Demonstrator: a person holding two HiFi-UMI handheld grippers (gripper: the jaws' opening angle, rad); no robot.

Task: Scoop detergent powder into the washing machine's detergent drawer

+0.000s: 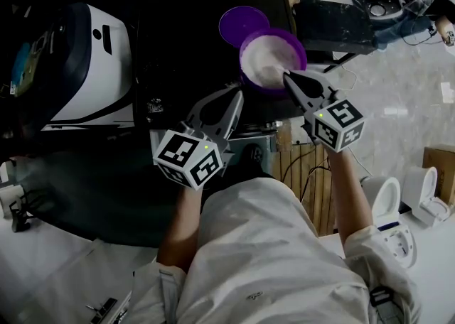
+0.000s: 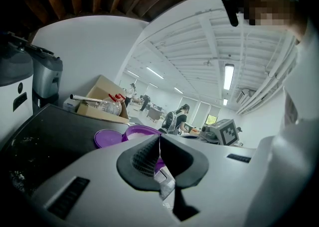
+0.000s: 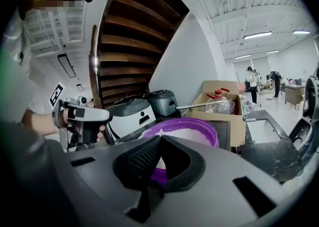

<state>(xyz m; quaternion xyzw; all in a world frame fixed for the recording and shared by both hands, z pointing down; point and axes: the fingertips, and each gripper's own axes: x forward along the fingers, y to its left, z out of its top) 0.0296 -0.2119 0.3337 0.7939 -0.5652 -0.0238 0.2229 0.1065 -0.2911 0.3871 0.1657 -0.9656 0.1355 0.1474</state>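
The left gripper (image 1: 234, 99) is held with jaws closed on nothing, above the near edge of the glossy black machine top (image 1: 178, 45). The right gripper (image 1: 287, 77), jaws likewise pressed together, is pointed at the near rim of the round purple plastic tub (image 1: 277, 32), set upright by the right edge, mouth upward, holding white powder (image 1: 264, 56). A flat purple lid (image 1: 238, 23) is laid just behind.

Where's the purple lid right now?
Head view, upper centre: the purple lid lies flat on the black surface, right beside the upper-left side of the open purple powder tub.
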